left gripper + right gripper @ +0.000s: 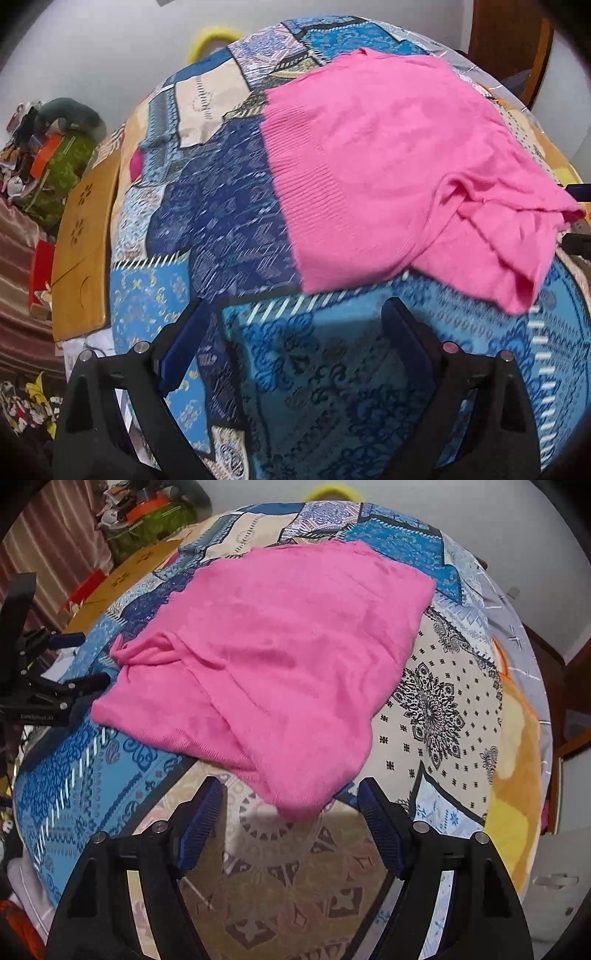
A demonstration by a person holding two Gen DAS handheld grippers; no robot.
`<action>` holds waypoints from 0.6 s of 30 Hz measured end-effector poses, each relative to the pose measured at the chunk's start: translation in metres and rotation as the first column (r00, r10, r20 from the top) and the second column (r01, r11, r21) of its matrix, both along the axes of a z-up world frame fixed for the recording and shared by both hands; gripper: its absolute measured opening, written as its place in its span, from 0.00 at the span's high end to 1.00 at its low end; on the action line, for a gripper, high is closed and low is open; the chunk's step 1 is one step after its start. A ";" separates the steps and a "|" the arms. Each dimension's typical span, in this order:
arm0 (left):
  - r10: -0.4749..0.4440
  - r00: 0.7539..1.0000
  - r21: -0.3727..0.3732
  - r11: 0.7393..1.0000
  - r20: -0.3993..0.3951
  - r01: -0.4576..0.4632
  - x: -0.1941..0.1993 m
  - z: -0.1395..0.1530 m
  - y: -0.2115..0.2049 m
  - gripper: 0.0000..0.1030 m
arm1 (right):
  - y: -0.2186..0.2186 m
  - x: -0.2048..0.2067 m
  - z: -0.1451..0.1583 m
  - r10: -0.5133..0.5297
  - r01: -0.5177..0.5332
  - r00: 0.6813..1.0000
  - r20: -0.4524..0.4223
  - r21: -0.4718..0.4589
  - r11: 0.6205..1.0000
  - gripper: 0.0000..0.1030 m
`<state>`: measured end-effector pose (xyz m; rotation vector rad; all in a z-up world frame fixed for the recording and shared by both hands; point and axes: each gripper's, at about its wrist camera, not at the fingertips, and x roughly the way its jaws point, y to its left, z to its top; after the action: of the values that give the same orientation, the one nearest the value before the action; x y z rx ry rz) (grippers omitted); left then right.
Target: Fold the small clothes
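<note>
— So, where do we stand with the pink top [388, 166]?

— It lies half folded on the patterned bedspread [229, 221], with one sleeve bunched at the near edge. Both my tongs are released: the left gripper [295, 343] hovers over bare cloth just near the ribbed hem [291, 173], and the right gripper [286, 819] stands wide with the near corner [299, 794] of the top right between its tips — not pinched yet, I think.

— How do you want to take it?

— I would lower the right one until both pads [201, 819] meet the corner, close only on the upper layers, then carry it far across. The left should catch the hem, so the fold stays straight.
</note>
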<state>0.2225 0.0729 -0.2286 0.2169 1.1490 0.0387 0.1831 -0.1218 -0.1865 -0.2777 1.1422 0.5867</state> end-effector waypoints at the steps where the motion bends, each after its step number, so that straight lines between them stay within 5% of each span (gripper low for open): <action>1: -0.010 1.000 0.005 1.000 -0.001 0.010 0.002 -0.001 -0.003 0.08 | 0.001 0.002 -0.001 -0.003 0.003 1.000 -0.001 0.002 1.000 0.29; 7: -0.101 0.994 0.061 0.993 0.030 0.099 0.014 -0.004 -0.027 0.08 | 0.006 0.007 -0.004 0.021 -0.022 1.000 0.009 0.013 1.000 0.29; 12: -0.115 0.992 0.010 0.993 0.048 0.115 0.024 -0.006 -0.031 0.08 | 0.008 0.011 -0.007 0.048 -0.048 0.999 0.023 0.038 0.998 0.30; 14: -0.135 0.989 0.002 0.991 0.067 0.135 0.027 -0.007 -0.034 0.09 | 0.010 0.013 -0.008 0.055 -0.057 0.998 0.025 0.050 0.997 0.38; 18: -0.165 0.983 -0.052 0.984 0.082 0.170 0.032 -0.008 -0.039 0.28 | 0.015 0.017 -0.009 0.061 -0.063 0.997 0.039 0.064 0.996 0.54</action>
<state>0.2541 0.0337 -0.2364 0.2572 1.0497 -0.1342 0.2000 -0.1073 -0.1954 -0.2676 1.0801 0.6699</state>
